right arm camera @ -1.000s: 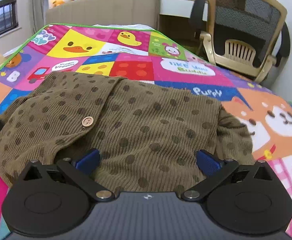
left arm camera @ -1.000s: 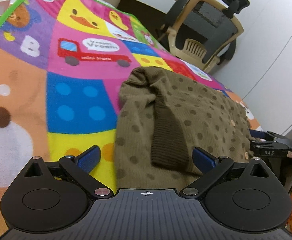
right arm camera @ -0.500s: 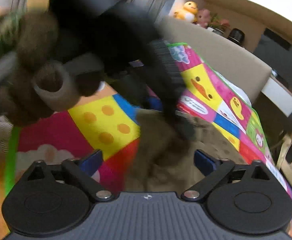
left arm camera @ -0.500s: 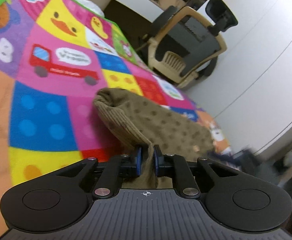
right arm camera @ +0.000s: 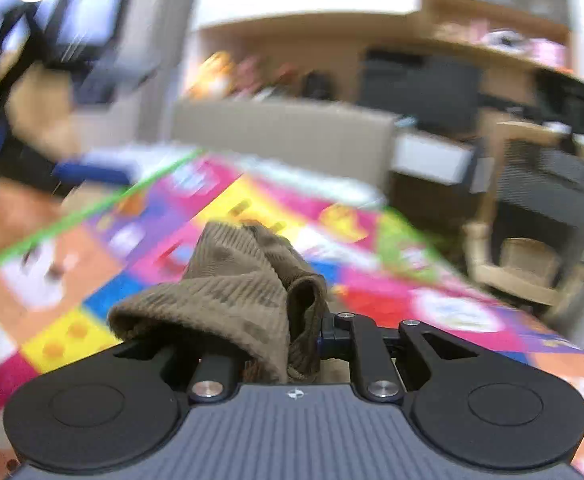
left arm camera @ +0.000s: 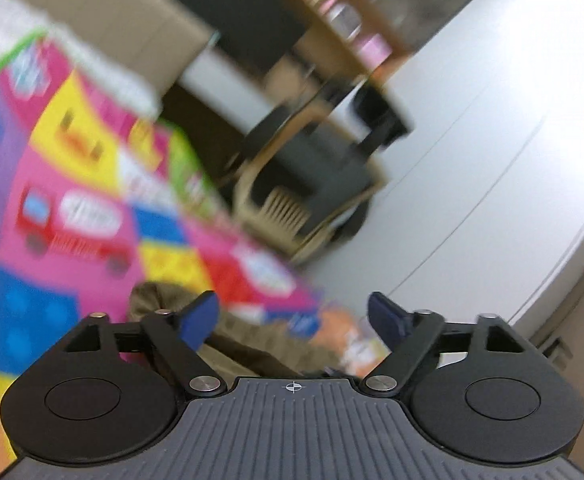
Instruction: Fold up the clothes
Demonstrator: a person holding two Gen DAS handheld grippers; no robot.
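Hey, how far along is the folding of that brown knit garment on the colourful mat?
Early. No finished fold shows. The right gripper has its jaws closing on a bunch of the brown ribbed knit garment above the colourful play mat. The left gripper is opening, empty. Laying flat and folding remain.

floor: bright patchwork play mat [right arm camera: 92,312] with a green edge | seating: beige sofa back [right arm camera: 280,128] beyond the mat; mesh office chair [left arm camera: 311,184] on a pale wooden frame | walls: plain white wall [left arm camera: 491,120] | storage: wooden shelving [right arm camera: 471,40] with blurred small things | window: dark panes [right arm camera: 80,12] upper left
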